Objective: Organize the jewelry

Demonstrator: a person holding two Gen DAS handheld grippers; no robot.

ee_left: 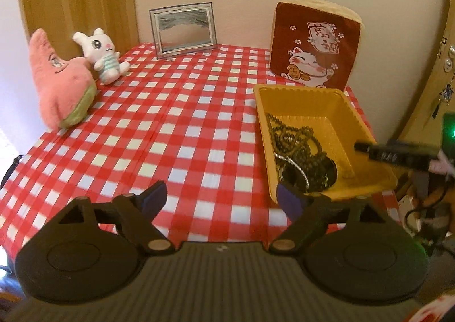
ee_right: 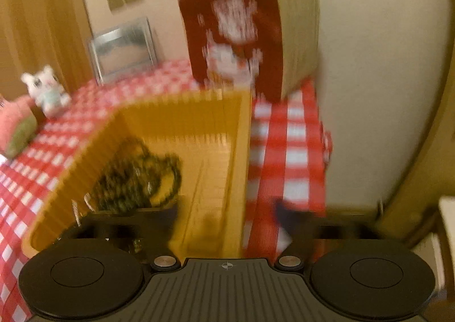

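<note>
While your left gripper (ee_left: 223,198) stands wide and empty just left of the yellow tray (ee_left: 366,128), the dark bead necklaces (ee_left: 301,151) lie heaped inside the tray; your right gripper (ee_right: 227,216), blurred, also gapes wide, straddling the tray's right wall, gripping nothing

Yellow tray (ee_left: 345,100) on the checked surface (ee_left: 170,128), holding dark bead necklaces (ee_left: 301,145). Left tongs (ee_left: 221,196) spread wide, empty. Two plush toys (ee_left: 65,77) at far left.
</note>
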